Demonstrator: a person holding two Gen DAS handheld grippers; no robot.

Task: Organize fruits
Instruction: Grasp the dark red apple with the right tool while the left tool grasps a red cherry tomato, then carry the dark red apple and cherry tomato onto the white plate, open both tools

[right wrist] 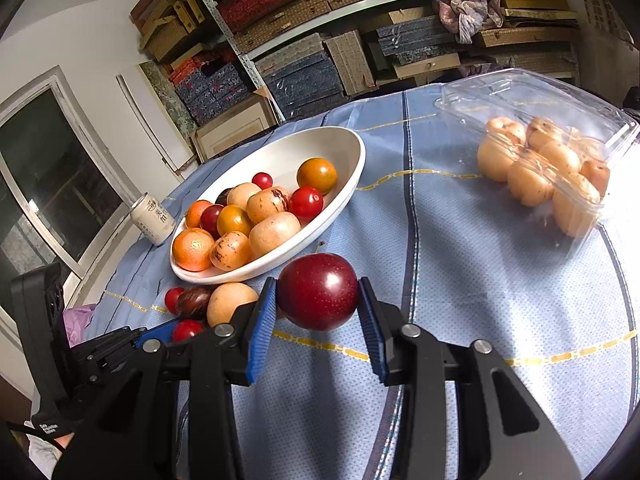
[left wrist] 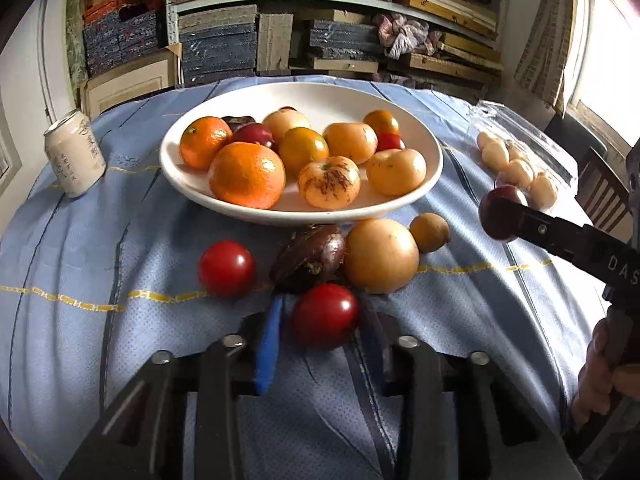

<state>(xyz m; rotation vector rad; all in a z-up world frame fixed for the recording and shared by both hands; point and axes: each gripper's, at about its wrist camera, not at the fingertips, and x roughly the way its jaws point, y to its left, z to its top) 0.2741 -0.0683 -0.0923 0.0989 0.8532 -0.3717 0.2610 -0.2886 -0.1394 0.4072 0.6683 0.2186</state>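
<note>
Most of the fruit already sits in the bowl (left wrist: 434, 160), about a dozen pieces. My right gripper (right wrist: 318, 316) pinches a plum (right wrist: 318, 290) above the cloth (right wrist: 480, 300) near the bowl, and my left gripper (left wrist: 322, 332) has closed on a tomato (left wrist: 324, 316) on the cloth. Four loose fruits beside the bowl remain, and the box (right wrist: 560, 100) of pale fruit sits apart

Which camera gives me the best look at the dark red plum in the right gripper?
Right wrist view: the plum sits centred and whole between the right gripper's blue pads. The left wrist view shows it only small at the right edge, partly covered by a black finger.
</note>
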